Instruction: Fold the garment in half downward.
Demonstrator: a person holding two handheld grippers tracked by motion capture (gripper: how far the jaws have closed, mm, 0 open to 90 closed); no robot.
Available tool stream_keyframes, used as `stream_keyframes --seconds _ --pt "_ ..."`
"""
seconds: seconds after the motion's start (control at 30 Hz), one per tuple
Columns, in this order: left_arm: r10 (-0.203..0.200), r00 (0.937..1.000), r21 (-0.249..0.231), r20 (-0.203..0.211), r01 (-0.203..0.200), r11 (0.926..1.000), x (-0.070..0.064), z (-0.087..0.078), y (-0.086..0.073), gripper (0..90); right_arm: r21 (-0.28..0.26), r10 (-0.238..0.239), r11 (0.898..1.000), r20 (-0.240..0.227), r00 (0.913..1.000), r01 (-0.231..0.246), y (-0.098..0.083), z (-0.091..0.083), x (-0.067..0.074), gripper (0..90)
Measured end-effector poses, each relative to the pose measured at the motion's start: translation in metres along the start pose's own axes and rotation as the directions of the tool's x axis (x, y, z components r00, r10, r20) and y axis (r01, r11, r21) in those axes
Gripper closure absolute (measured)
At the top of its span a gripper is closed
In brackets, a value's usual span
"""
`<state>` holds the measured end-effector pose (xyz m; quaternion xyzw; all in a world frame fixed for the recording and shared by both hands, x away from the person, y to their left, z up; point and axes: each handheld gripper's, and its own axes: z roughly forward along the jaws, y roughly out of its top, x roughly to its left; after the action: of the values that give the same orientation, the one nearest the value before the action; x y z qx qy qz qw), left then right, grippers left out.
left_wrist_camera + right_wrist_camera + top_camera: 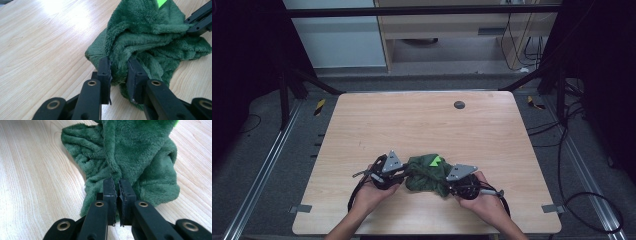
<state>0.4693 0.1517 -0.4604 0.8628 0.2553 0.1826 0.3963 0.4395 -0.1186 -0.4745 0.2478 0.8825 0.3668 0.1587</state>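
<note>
Light wood worktop (pixel 422 125), small dark round disc (pixel 459 104) near far edge. Crumpled dark green fleece cloth (pixel 428 173) at near-centre of worktop, bright green tag (pixel 435 160) on top, bunched between both grippers. Left gripper (pixel 119 72) at cloth's left side, jaws partly apart with a fold of fleece between them, pads touching fabric. Right gripper (pixel 116 187) at cloth's right side, jaws nearly together, pinching a thin fold of cloth. Hands (pixel 377 192) low on worktop, near front edge.
</note>
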Motion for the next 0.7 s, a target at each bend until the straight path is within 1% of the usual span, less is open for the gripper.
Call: stream_keyframes --seconds 0.2,0.47,0.57,0.7 --pt "-0.002 1.0 -0.013 -0.006 0.002 0.9999 0.001 -0.004 0.005 66.7 0.004 -0.002 1.0 0.003 1.0 0.002 -0.001 0.001 0.0 85.9" --pt "-0.009 0.9999 -0.041 -0.006 0.009 0.9991 0.001 -0.01 0.012 65.2 0.009 0.0 1.0 -0.004 1.0 0.0 -0.001 0.001 0.001 85.9" --pt "-0.012 0.9999 -0.047 -0.009 0.011 0.9988 0.003 -0.011 0.014 64.7 0.012 -0.008 1.0 -0.004 1.0 0.008 -0.002 0.002 0.001 85.9" --pt "0.004 0.9999 -0.022 0.013 -0.003 0.9997 0.006 -0.006 0.02 65.2 0.015 -0.009 1.0 -0.003 1.0 0.009 -0.002 0.002 0.001 85.9"
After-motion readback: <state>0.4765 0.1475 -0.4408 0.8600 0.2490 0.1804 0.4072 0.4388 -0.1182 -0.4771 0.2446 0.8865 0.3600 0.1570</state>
